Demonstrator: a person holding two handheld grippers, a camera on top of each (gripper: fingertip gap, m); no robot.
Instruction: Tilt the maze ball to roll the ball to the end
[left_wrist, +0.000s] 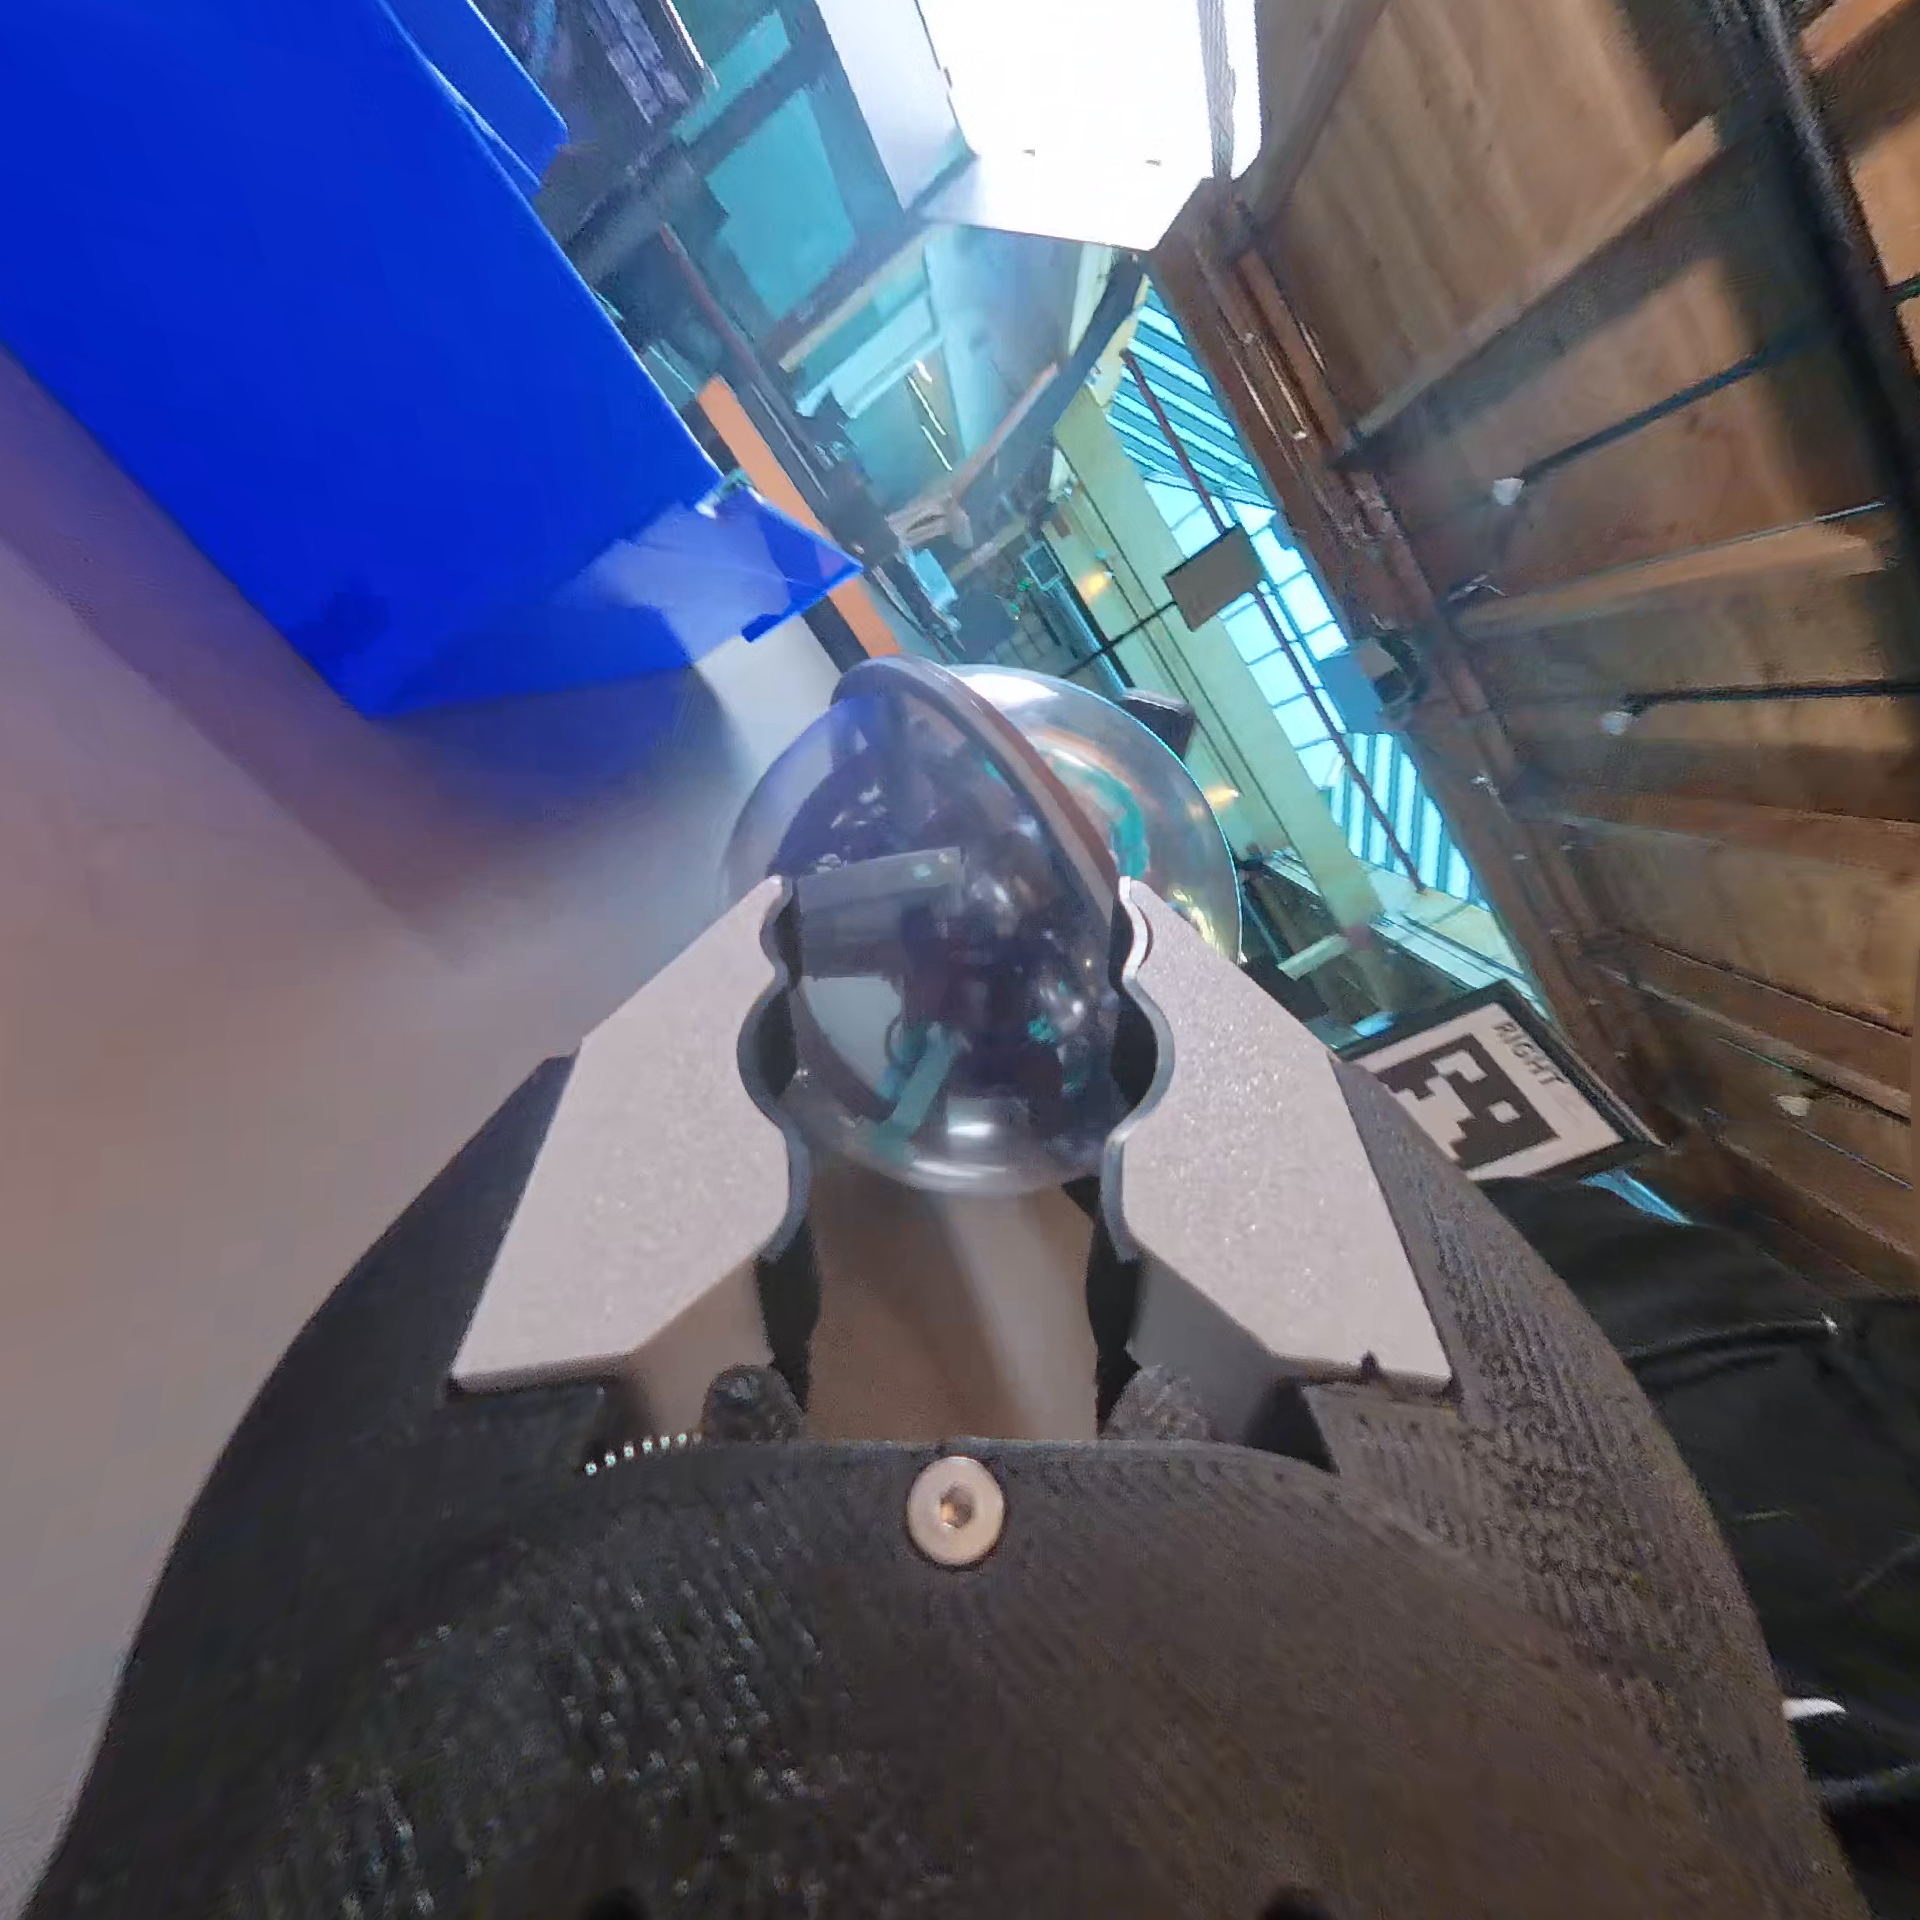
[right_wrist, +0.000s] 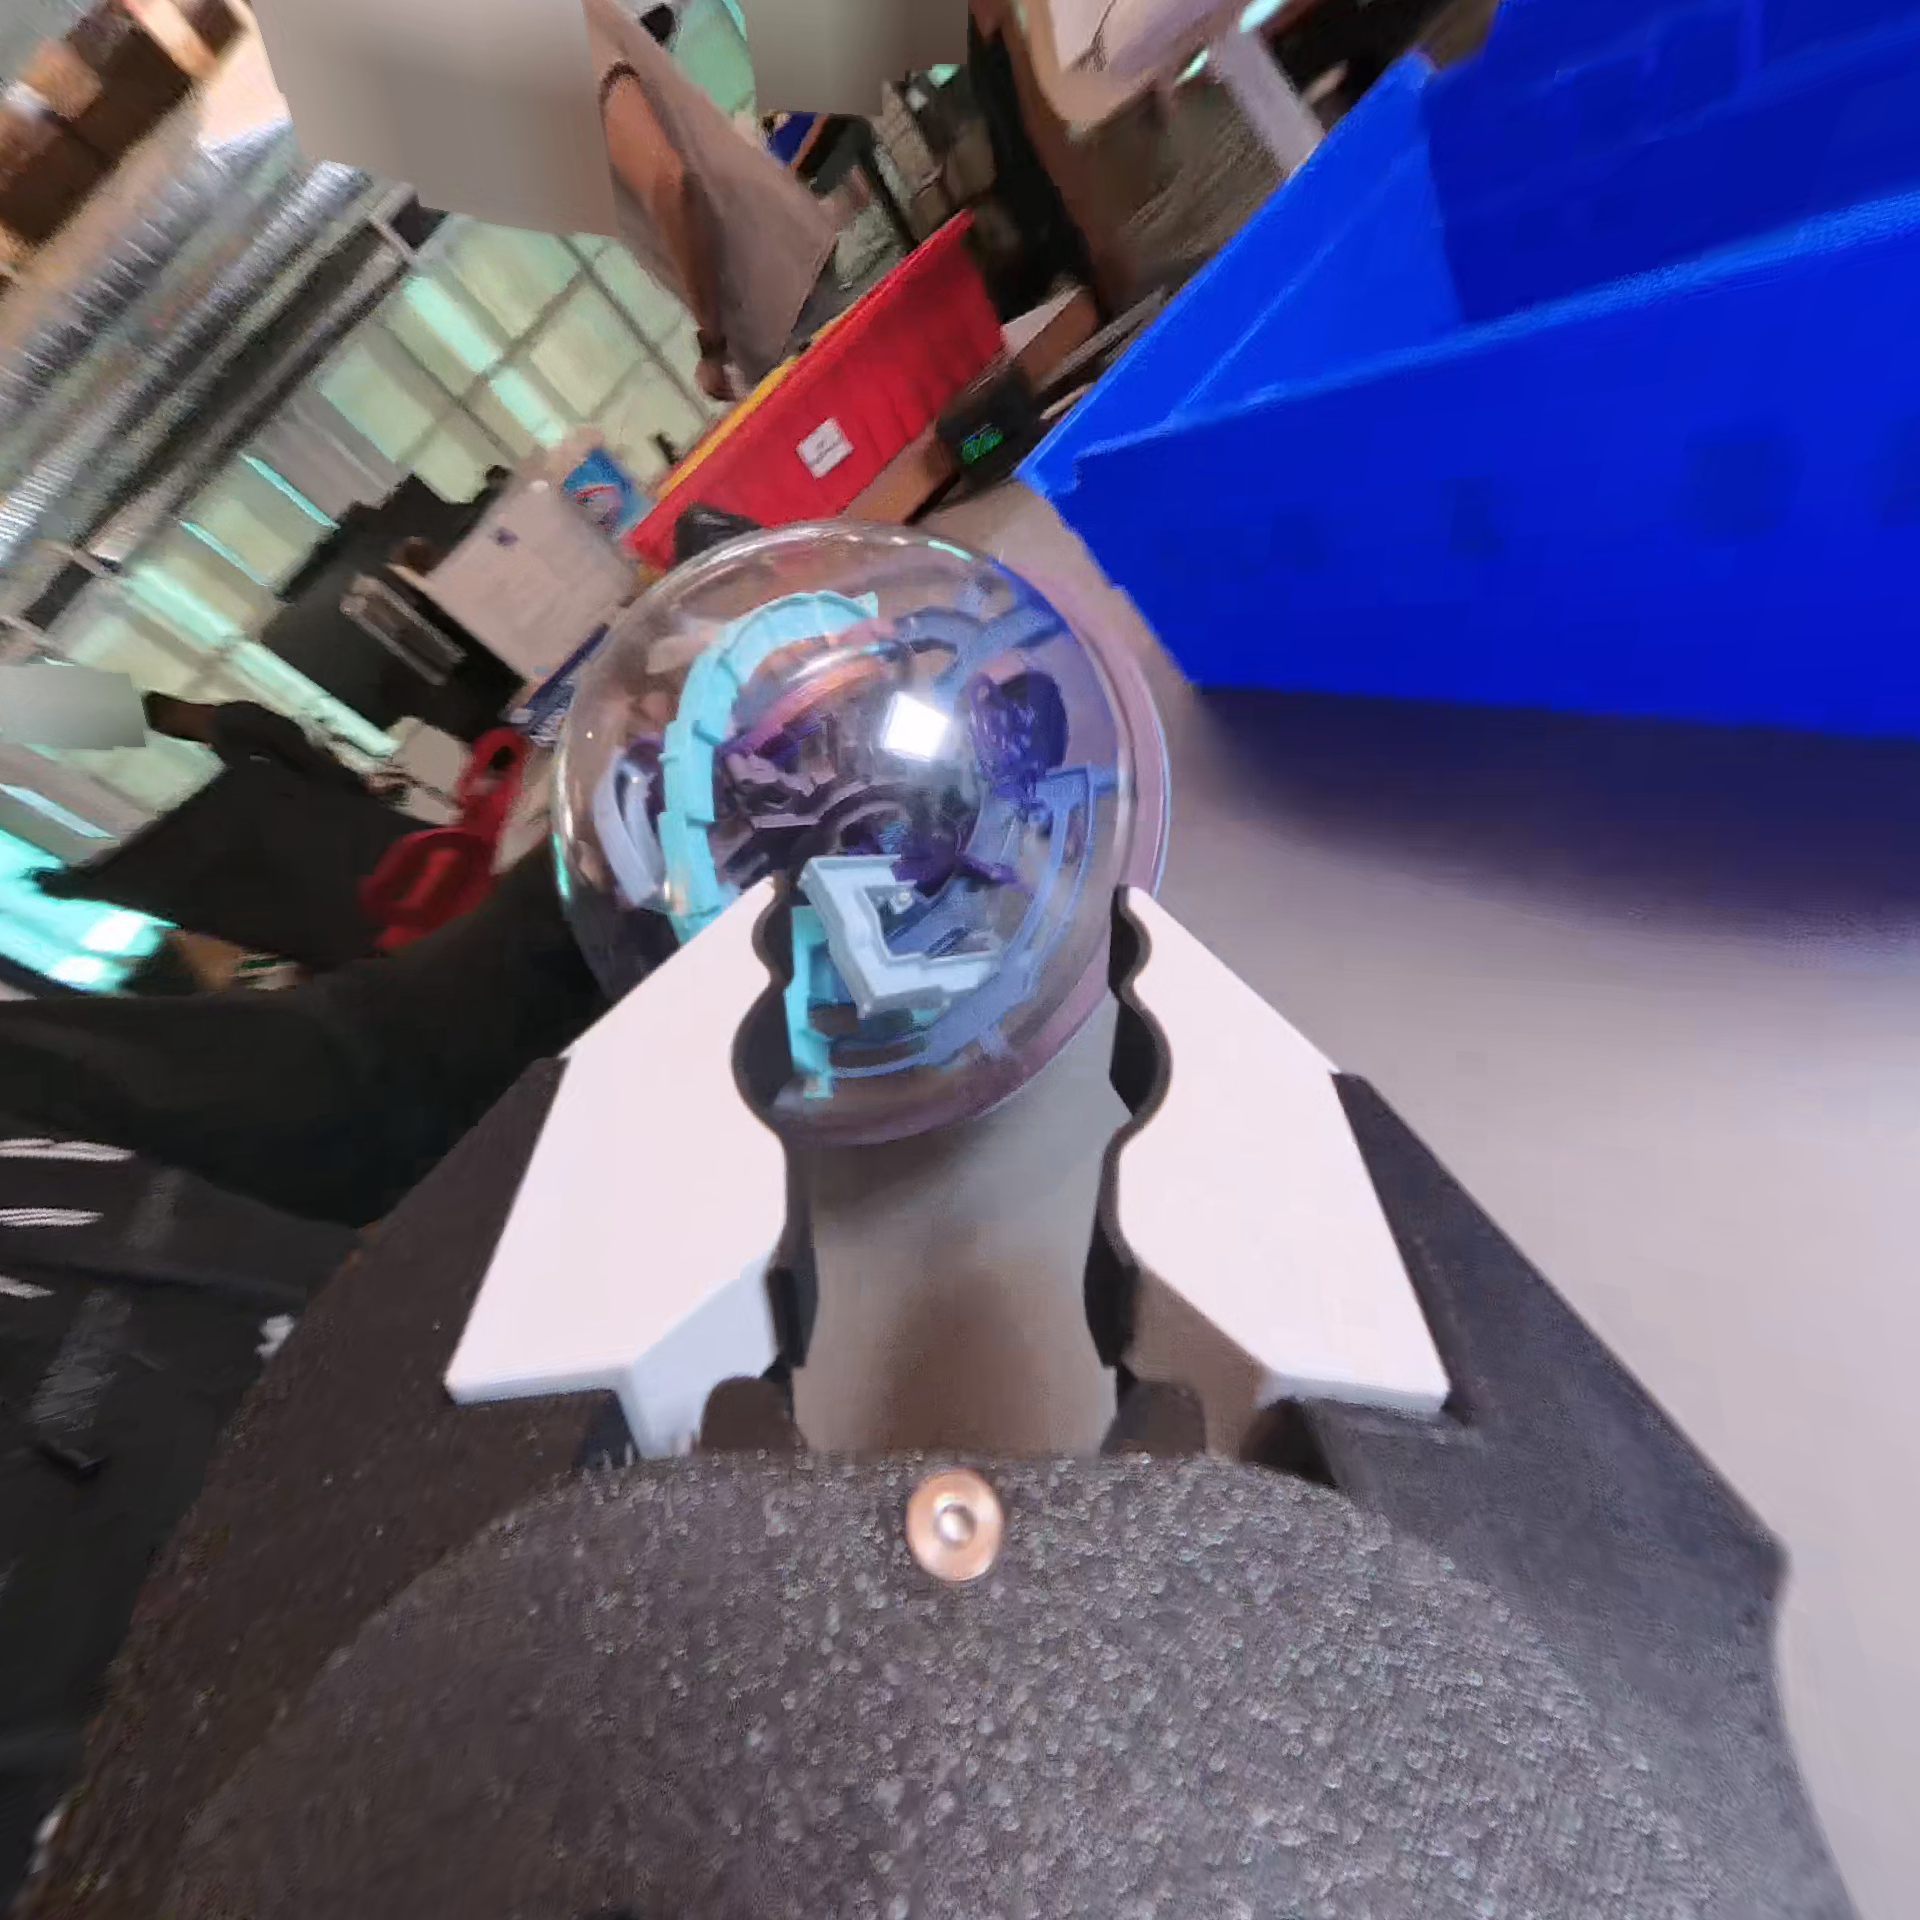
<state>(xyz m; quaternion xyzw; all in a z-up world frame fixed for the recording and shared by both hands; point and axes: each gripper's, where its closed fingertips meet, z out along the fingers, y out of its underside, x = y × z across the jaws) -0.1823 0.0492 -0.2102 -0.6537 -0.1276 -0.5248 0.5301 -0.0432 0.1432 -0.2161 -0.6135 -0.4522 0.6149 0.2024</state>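
As both grippers clamp the maze ball (right_wrist: 862, 831), blue bins (right_wrist: 1507, 436) near.

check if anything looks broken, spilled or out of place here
Nothing stands out. The clear maze ball looks whole, with no crack visible, and sits between both claws: the left claw and right claw each grip it. The blue bin sits on the table, unspilled.

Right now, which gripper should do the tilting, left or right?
Probably both together, led by the right. Each gripper, left and right, clamps the maze ball, but the right wrist view shows the blue tracks inside clearly; the left wrist view shows them dark.
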